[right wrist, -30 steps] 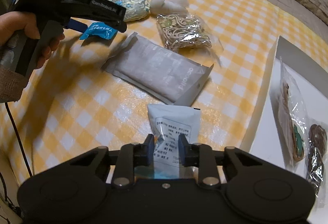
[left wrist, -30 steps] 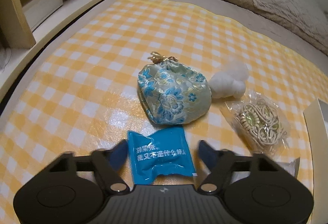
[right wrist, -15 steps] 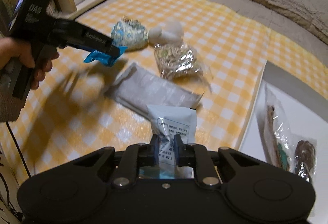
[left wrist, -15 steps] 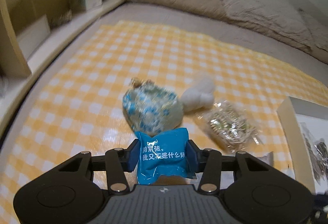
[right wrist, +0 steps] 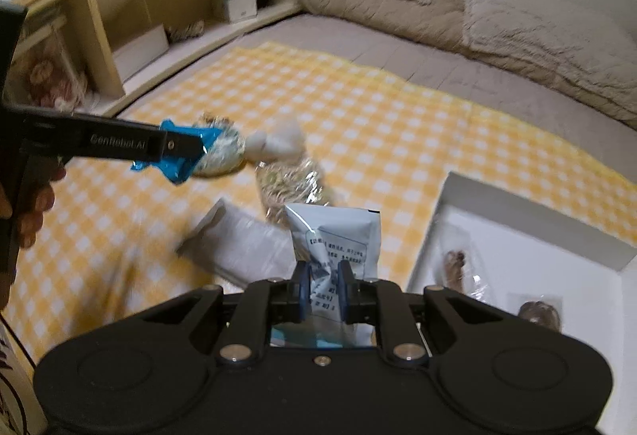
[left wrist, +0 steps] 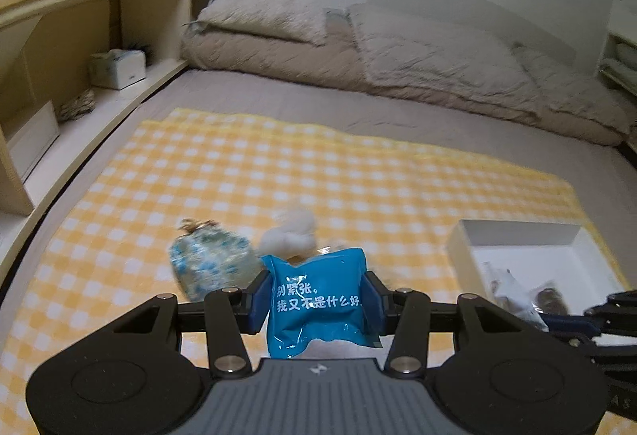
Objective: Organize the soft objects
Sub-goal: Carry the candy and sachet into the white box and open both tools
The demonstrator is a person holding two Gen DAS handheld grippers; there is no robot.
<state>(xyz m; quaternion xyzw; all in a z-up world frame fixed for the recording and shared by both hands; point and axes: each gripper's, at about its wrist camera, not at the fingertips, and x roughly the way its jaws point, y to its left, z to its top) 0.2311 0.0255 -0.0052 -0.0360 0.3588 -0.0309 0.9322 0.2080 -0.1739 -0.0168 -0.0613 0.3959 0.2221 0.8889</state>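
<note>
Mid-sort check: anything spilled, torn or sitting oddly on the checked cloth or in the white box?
Nothing spilled or torn. The white packet is crumpled where the right gripper pinches it, and the grey flat pouch lies askew on the checked cloth. The white box looks orderly.

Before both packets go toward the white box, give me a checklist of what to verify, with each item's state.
1. Left hand-held gripper clamps blue packet: ok.
2. Right hand-held gripper clamps white packet: ok.
3. Both packets lifted off the checked cloth: ok.
4. White box has bare floor left: ok.
5. Grey pouch, floral bag, white plush out of the path: cannot tell.
</note>
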